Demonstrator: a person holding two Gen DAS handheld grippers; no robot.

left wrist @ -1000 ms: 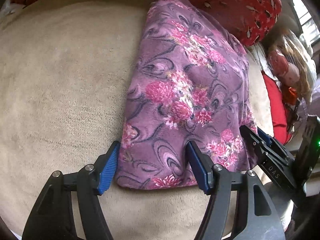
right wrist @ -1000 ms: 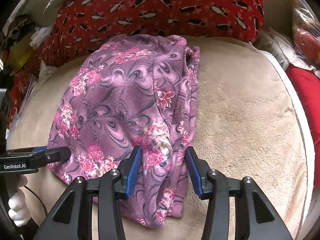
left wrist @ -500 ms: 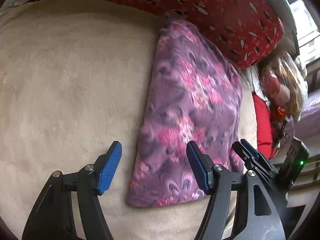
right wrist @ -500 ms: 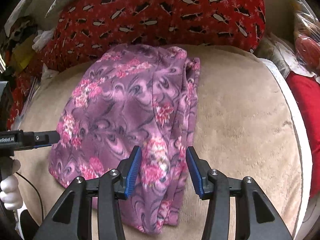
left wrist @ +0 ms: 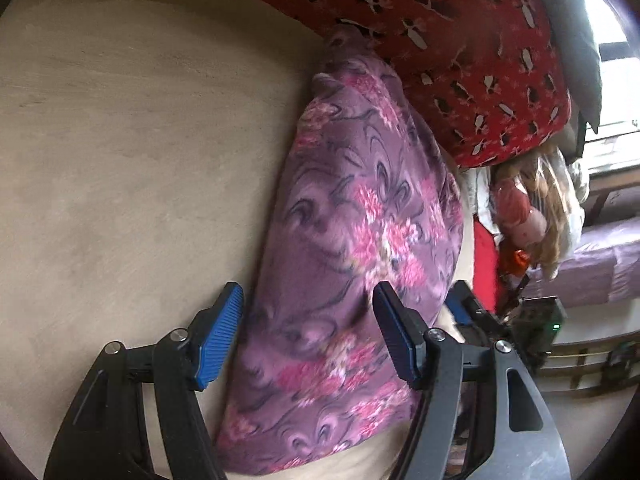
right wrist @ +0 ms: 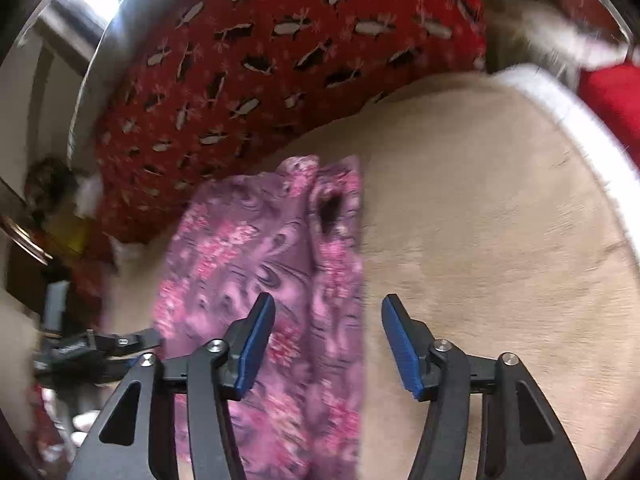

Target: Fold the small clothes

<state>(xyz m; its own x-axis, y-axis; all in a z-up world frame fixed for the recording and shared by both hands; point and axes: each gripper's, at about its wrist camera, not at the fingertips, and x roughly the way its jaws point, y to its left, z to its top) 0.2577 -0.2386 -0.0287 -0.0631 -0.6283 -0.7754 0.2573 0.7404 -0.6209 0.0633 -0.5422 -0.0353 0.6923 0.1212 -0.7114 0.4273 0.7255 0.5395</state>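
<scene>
A purple floral garment (left wrist: 360, 240) lies folded lengthwise on a beige fleece blanket (left wrist: 120, 160), its far end against a red patterned pillow (left wrist: 460, 40). My left gripper (left wrist: 308, 296) hovers open over the garment's near left part, and its pads touch nothing. My right gripper (right wrist: 328, 304) is above the right edge of the garment (right wrist: 260, 260). Its jaws are opening and the pads stand clear of the cloth. Each gripper shows in the other's view: the right gripper (left wrist: 464, 312) at the garment's right side, the left gripper (right wrist: 100, 344) at its left.
The blanket (right wrist: 480, 220) stretches wide on both sides of the garment and ends in a white border (right wrist: 580, 128) at the right. A doll in clear plastic (left wrist: 528, 208) and a red cushion (left wrist: 484, 256) lie beyond that edge. The red pillow (right wrist: 280, 60) closes off the far side.
The right gripper's jaws have spread wider. Both views have swung and rolled, and the garment now looks narrower and slanted. The garment itself lies as before.
</scene>
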